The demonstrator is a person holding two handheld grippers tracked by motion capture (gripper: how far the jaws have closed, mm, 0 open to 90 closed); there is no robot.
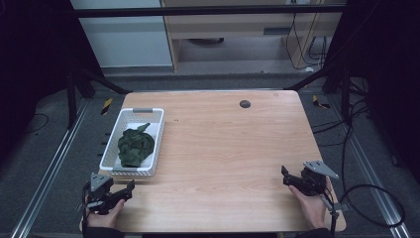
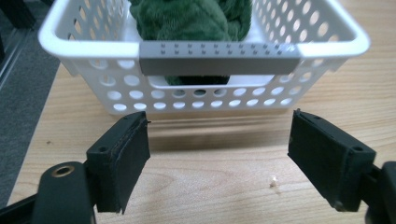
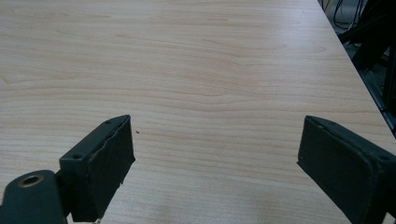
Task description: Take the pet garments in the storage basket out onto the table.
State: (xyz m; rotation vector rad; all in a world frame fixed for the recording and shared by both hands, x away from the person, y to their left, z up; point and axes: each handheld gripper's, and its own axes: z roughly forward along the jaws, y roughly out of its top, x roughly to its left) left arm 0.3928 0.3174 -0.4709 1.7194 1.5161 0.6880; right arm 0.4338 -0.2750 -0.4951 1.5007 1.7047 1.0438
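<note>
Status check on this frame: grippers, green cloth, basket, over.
Left gripper open, facing white perforated plastic basket. Right gripper open over bare wooden table. Crumpled dark green cloth inside basket. Nothing in the way.

table (image 1: 223,148): bare wood | grommet (image 1: 244,103): far edge, dark

Cloth (image 1: 135,147) in basket (image 1: 110,148) (table's (image 1: 233,148) left side), left gripper (image 1: 130,187) before it.

Dim room, table evenly lit; gripper views sharp w/ soft shadows.
</note>
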